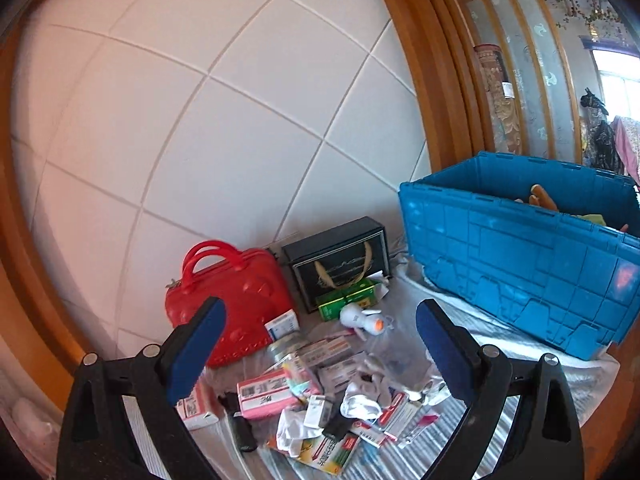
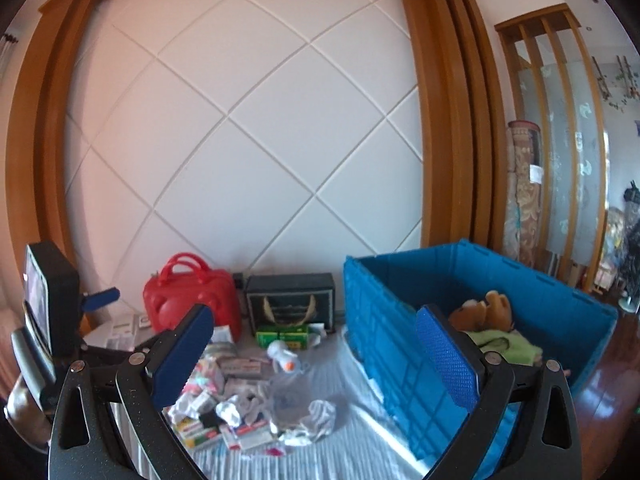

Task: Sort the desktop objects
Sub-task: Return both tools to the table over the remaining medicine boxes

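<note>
A loose heap of small items (image 1: 320, 392) lies on a striped cloth (image 1: 500, 364) w/ a clear plastic cover: pink and white medicine boxes, crumpled white socks, a black marker-like tube, a small jar. A little white toy w/ an orange tip (image 1: 362, 318) sits at the heap's far edge, just beside a green box (image 1: 348, 300). Behind these, against the white quilted wall panel (image 1: 200, 120), stand a red hard-shell handbag (image 1: 232, 300) and a dark gift box w/ gold cord handles (image 1: 338, 262), side by side. To the right sits a big blue plastic crate (image 2: 400, 320), open-topped (a brown plush toy (image 2: 486, 308) and green cloth show inside).

The left gripper (image 1: 320, 348) hangs above the heap, blue-padded fingers spread wide, nothing between them. The right gripper (image 2: 314, 360) is likewise spread and empty, above the cloth near the crate's wall.
</note>
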`<state>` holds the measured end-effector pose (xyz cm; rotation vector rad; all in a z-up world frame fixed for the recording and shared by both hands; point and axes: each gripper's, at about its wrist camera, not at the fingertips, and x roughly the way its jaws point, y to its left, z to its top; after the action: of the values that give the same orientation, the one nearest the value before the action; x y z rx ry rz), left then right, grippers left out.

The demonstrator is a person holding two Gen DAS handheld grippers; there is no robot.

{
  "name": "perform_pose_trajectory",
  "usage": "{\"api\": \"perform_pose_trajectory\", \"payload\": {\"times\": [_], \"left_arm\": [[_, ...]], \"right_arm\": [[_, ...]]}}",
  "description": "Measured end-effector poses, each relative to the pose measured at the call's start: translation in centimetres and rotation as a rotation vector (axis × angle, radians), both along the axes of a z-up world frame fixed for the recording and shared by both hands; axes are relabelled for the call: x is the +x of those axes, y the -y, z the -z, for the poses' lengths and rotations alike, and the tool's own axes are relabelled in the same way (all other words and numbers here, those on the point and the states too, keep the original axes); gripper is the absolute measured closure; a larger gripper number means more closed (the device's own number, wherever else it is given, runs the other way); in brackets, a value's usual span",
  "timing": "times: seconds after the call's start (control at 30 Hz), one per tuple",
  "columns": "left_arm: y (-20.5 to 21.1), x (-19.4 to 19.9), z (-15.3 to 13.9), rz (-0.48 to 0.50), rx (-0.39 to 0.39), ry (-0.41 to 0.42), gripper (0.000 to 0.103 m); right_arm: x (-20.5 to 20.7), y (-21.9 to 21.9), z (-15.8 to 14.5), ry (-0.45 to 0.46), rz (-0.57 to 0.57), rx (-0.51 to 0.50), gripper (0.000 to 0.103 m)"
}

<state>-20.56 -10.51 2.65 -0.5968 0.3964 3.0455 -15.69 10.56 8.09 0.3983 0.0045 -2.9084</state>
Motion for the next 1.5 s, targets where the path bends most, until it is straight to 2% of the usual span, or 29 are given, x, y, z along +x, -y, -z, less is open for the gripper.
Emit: {"api": "perform_pose_trajectory", "payload": {"times": [0.1,0.2,0.33,0.5,0.67,0.83,0.87,0.93,0.97,1.1,1.2,1.33,1.5], "left_arm": [[1.7,0.7,1.4,-0.058,0.005,0.017,0.006],[3.7,1.9,3.4,-0.147,-0.036,0.008,0.006],[8.0,3.2,6.0,-0.261,0.009,0.044,0.006],[12.8,5.1,8.4,-0.392,0.020,0.030,0.006],[15.5,5.2,11.0,-0.476,0.062,0.099,0.006],[15.3,3.8,12.9,-0.476,0.067,0.132,0.006],[15.0,3.4,13.1,-0.468,0.058,0.137,0.006],[14.5,2.3,13.5,-0.435,0.038,0.145,0.006],[14.2,1.6,13.7,-0.413,0.029,0.148,0.006],[13.7,-1.5,14.4,-0.331,-0.022,0.178,0.006],[14.0,-4.4,15.2,-0.299,-0.073,0.216,0.006],[14.7,-8.4,16.5,-0.237,-0.116,0.264,0.006],[16.1,-12.5,17.7,-0.172,-0.116,0.296,0.006]], "right_arm": [[-0.1,2.1,2.6,0.031,-0.035,0.005,0.000],[-0.3,3.9,4.9,0.032,-0.075,0.033,0.000],[-0.4,5.1,8.1,0.045,-0.101,0.084,0.000],[-2.0,5.3,11.6,0.144,-0.140,0.116,0.000],[-4.3,4.6,13.7,0.202,-0.154,0.110,0.000],[-6.3,5.1,14.2,0.168,-0.139,0.123,0.000],[-7.0,5.2,14.6,0.184,-0.131,0.130,0.000],[-9.7,5.7,16.6,0.322,-0.164,0.137,0.000],[-10.5,5.8,17.6,0.359,-0.184,0.125,0.001],[-12.0,7.1,19.3,0.368,-0.203,0.111,0.001],[-13.4,9.5,19.6,0.353,-0.266,0.152,0.001],[-16.0,13.5,20.2,0.357,-0.342,0.160,0.001],[-21.1,19.7,22.6,0.433,-0.385,0.173,0.001]]}}
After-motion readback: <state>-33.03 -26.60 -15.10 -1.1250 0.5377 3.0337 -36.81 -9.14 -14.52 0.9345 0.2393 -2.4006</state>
